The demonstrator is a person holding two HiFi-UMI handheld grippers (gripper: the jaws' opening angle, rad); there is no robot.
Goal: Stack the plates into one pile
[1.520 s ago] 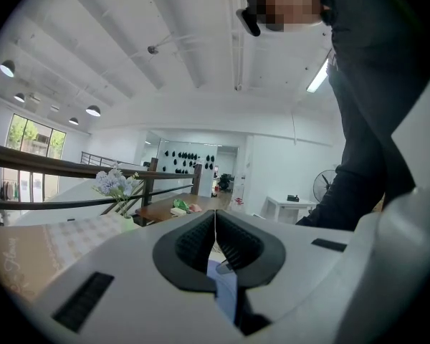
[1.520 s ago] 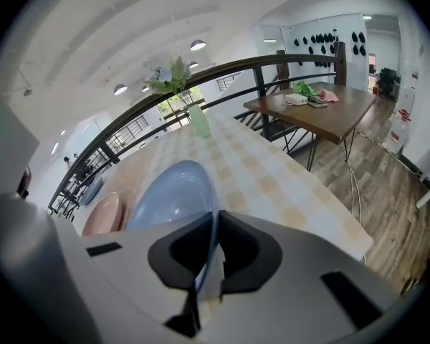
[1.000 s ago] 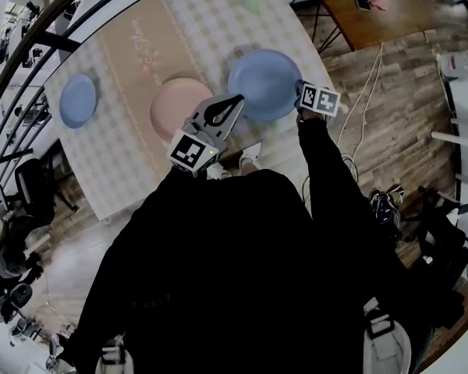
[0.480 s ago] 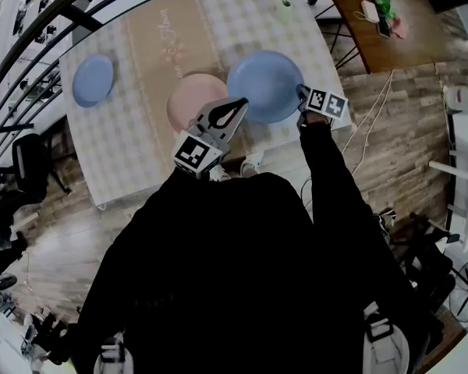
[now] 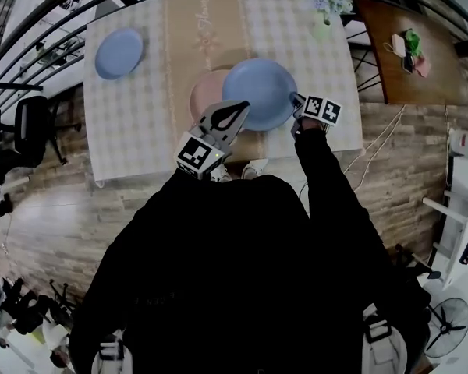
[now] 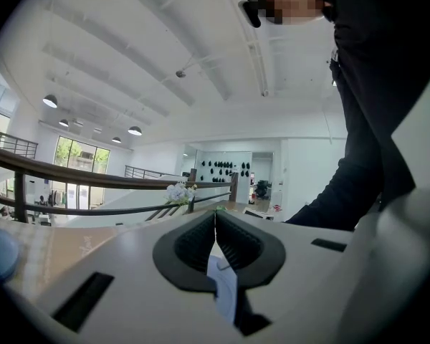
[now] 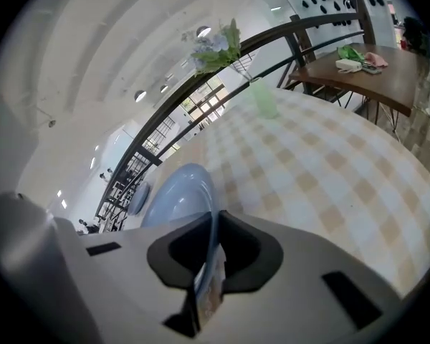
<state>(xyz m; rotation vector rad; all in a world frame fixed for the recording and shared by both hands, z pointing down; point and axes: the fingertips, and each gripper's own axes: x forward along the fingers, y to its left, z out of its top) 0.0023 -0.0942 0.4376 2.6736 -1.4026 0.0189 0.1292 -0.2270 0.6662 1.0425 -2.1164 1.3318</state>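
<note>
Now gripping big blue plate (image 5: 257,92) by its near rim w/ R gripper (image 5: 295,100) — jaws pinched on the edge, plate tilted, overlapping pink plate (image 5: 203,98) on table (image 5: 140,131) in head view. Holding L gripper (image 5: 240,106) just beside pink plate's near edge — jaws closed, nothing between. Leaving small blue plate (image 5: 118,53) well apart at far-left corner, vase (image 5: 326,6) at far-right.

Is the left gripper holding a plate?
No, the left gripper has its jaws shut together with nothing between them.
</note>
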